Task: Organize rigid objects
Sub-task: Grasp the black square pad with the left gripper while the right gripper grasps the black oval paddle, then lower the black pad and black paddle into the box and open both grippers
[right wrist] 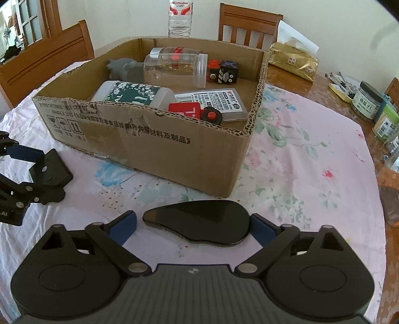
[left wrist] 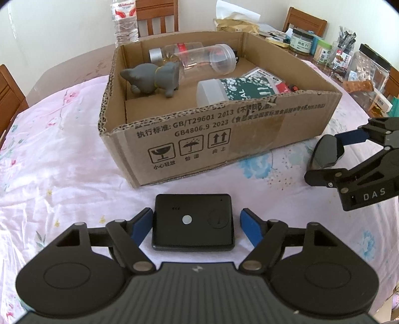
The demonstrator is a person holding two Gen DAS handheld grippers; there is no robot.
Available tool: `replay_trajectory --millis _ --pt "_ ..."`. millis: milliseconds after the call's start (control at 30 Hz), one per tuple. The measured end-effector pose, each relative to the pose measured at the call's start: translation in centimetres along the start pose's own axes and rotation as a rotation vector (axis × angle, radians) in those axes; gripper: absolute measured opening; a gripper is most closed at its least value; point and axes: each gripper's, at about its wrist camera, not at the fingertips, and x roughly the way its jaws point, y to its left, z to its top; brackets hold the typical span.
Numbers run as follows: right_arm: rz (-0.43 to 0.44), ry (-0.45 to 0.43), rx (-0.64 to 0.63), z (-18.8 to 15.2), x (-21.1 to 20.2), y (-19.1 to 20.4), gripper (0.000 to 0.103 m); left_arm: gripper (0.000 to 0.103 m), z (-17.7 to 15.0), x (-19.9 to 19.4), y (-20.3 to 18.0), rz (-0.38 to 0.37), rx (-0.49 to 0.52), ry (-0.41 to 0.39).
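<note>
A flat black rectangular device (left wrist: 193,221) lies on the floral cloth between the open fingers of my left gripper (left wrist: 197,224); the left finger touches its side, the right finger stands a little apart. A black teardrop-shaped flat object (right wrist: 199,221) lies between the open fingers of my right gripper (right wrist: 194,225); it also shows in the left wrist view (left wrist: 326,152). Behind both stands a cardboard box (left wrist: 244,129) holding a grey cat figure (left wrist: 154,77), clear jars (left wrist: 204,58), a green-labelled bottle (left wrist: 234,91) and small toys (right wrist: 222,71).
Jars, pens and packets (left wrist: 324,47) crowd the table's right side. A water bottle (right wrist: 180,17) and wooden chairs (right wrist: 249,25) stand behind the box. A gold tissue pack (right wrist: 294,61) lies beyond the box's right corner. The left gripper shows at the left in the right wrist view (right wrist: 37,174).
</note>
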Motion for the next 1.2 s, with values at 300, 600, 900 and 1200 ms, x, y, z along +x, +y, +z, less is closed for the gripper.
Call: replay_trajectory --millis 300,600,900,1200 --pt "0.005 0.014 -0.005 0.2 0.0 -0.1 0.093 0.072 0.4 0.1 0.2 -0.015 0.025 0.006" --pt "0.003 0.023 -0.008 0.4 0.2 0.1 0.093 0.070 0.4 0.0 0.3 -0.027 0.053 0.019" --pt "0.020 0.024 -0.014 0.7 -1.0 0.6 0.093 0.069 0.6 -0.7 0.3 -0.043 0.083 0.051" --pt "0.042 -0.014 -0.050 2.2 -5.5 0.5 0.093 0.069 2.1 -3.7 0.6 -0.097 0.142 0.066"
